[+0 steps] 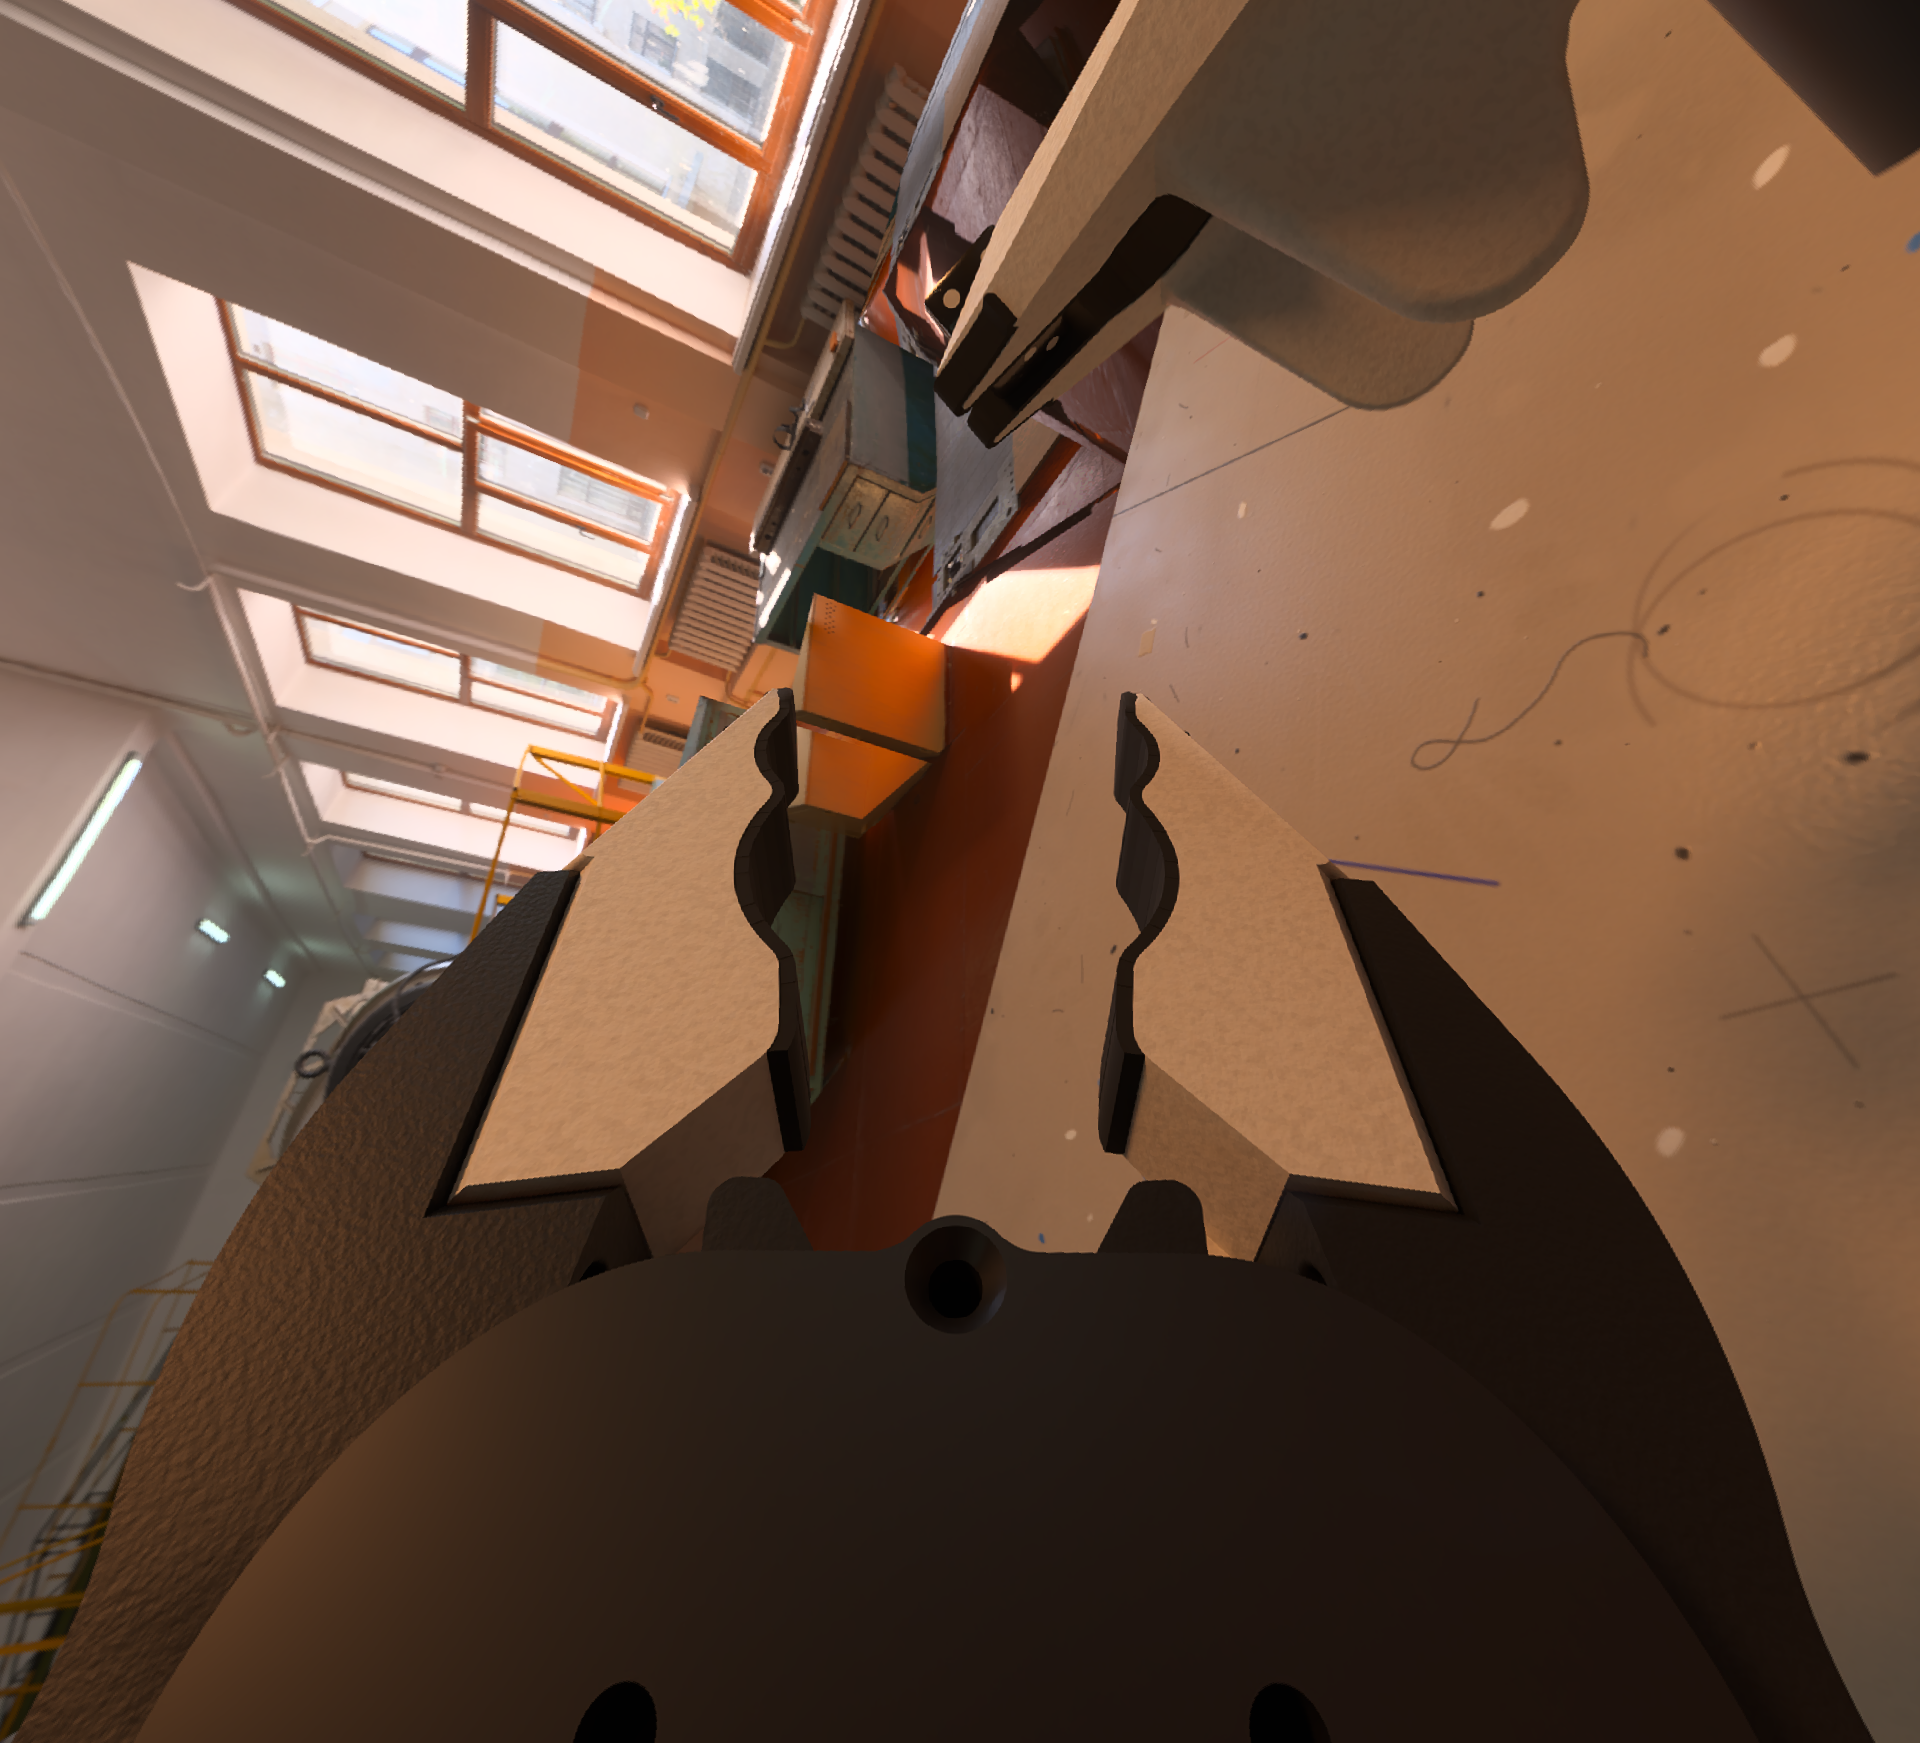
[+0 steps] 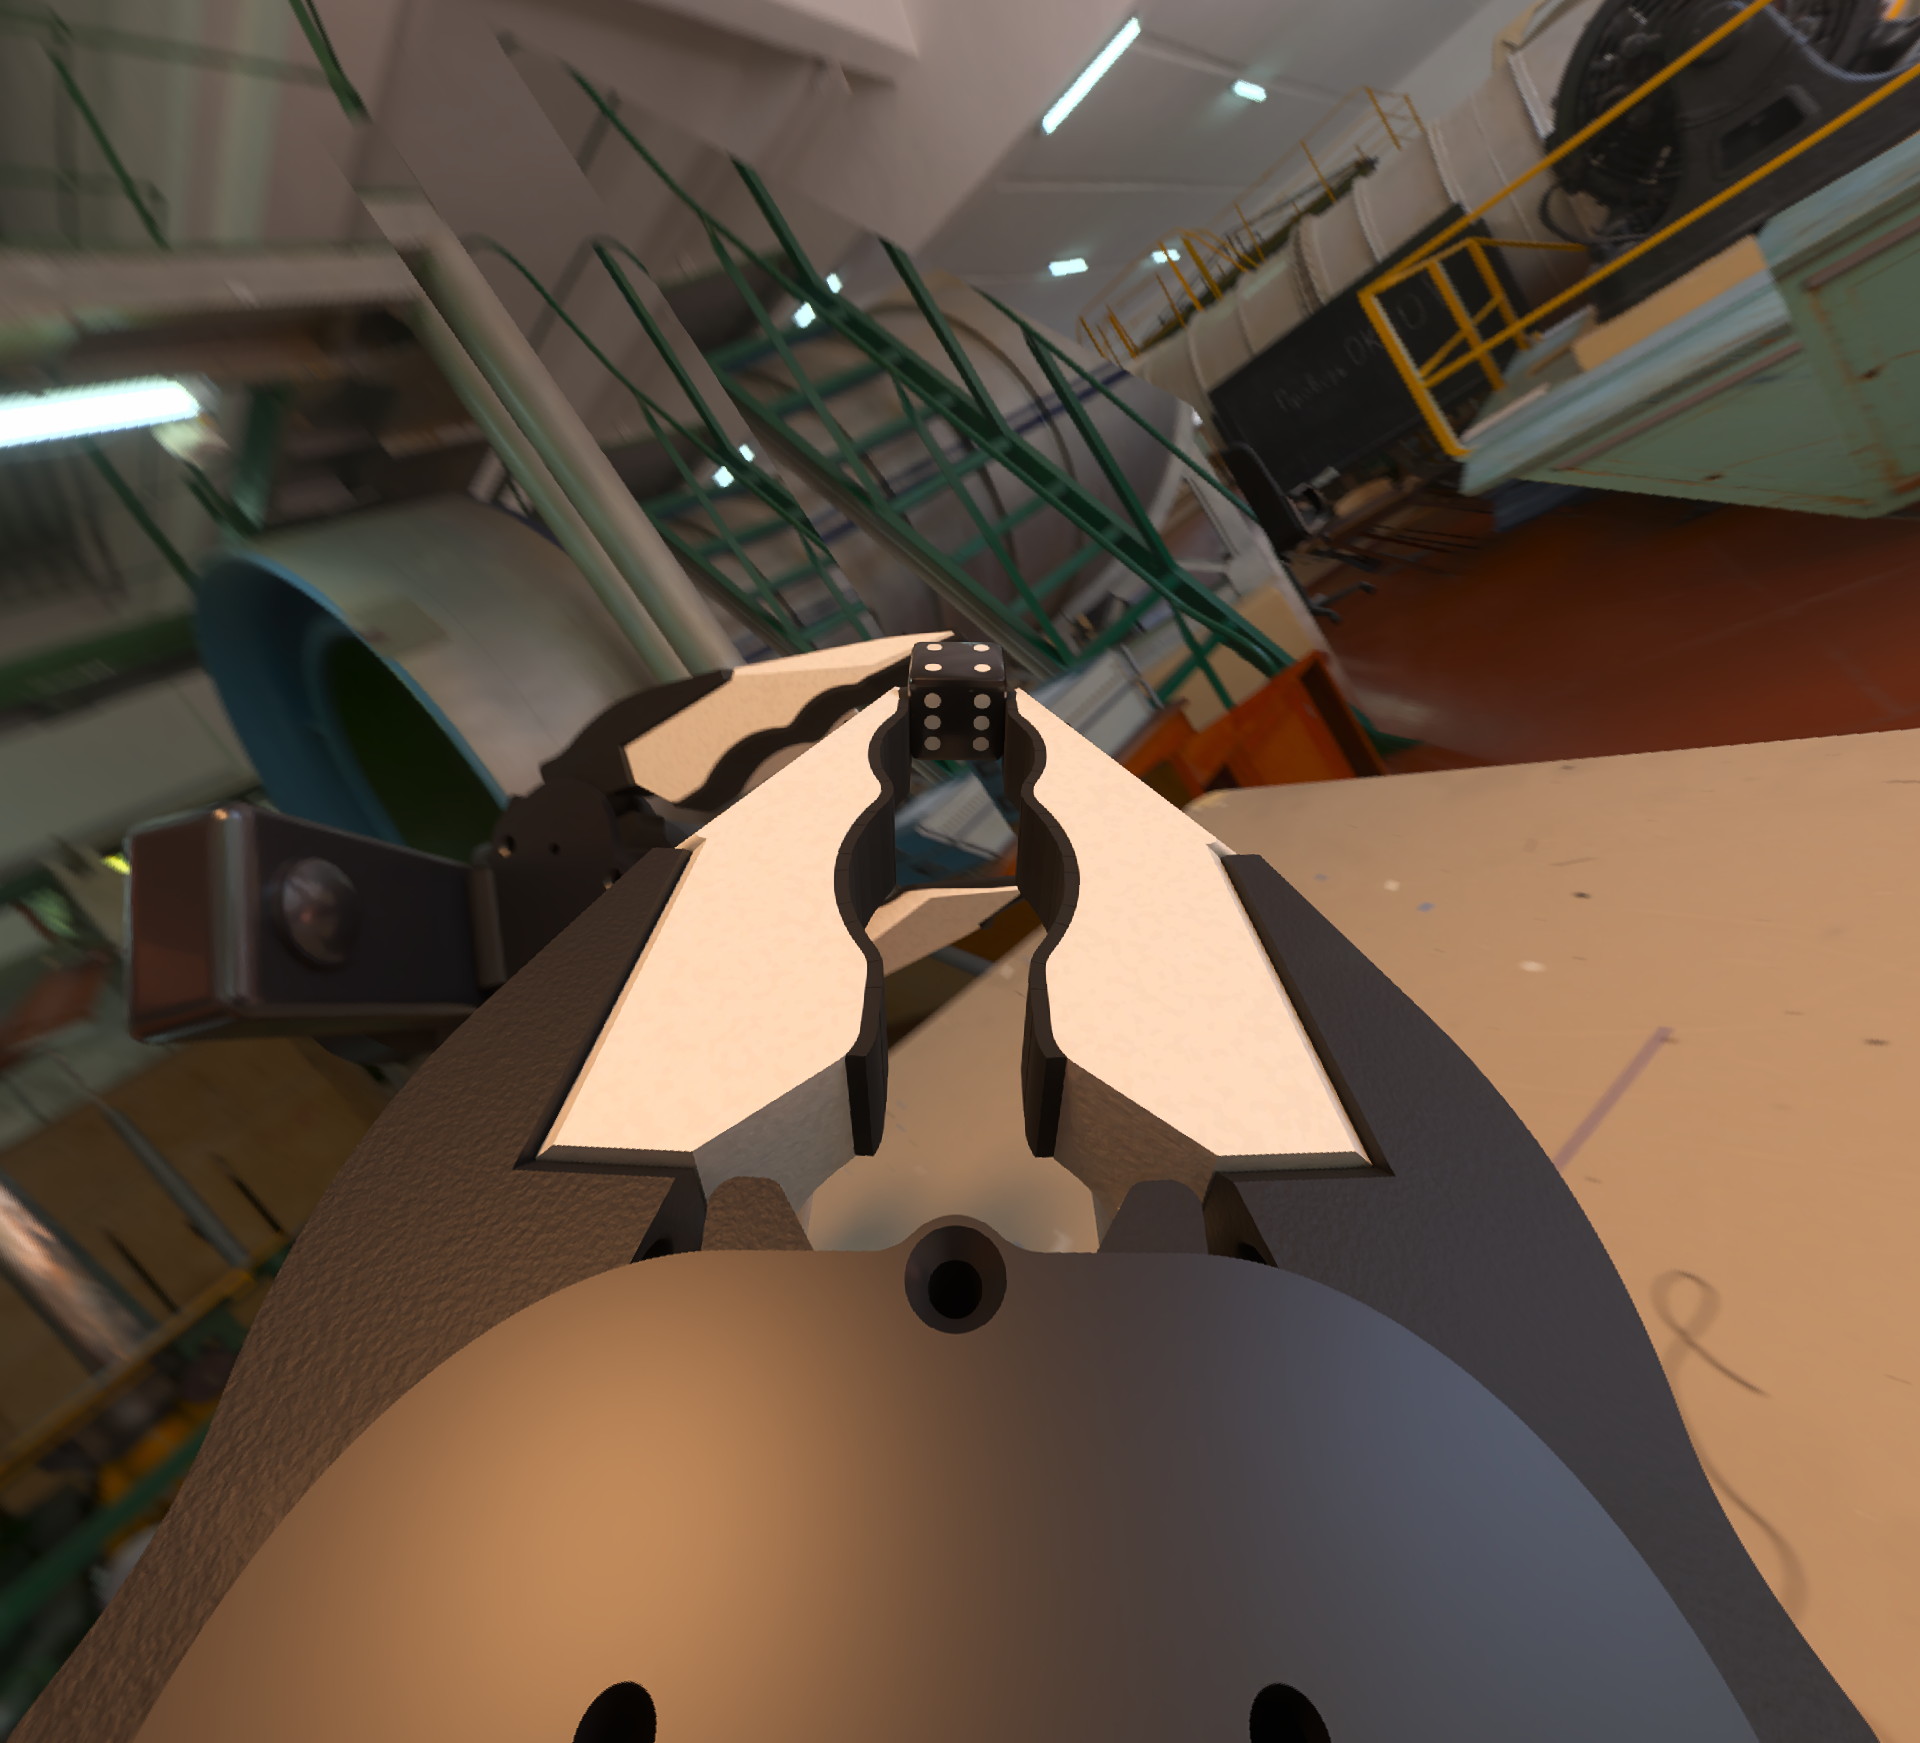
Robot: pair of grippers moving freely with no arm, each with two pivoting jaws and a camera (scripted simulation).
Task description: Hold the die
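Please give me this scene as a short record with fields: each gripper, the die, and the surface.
right gripper: shut on the die, which sits at its fingertips
die: black with white pips, lifted clear of the table
left gripper: open, nothing between its fingers
other gripper in the right wrist view: the left gripper, beyond and to the left of the held die
table: tan top with pen marks and specks, nothing else seen on it
task state: die held by the right gripper only
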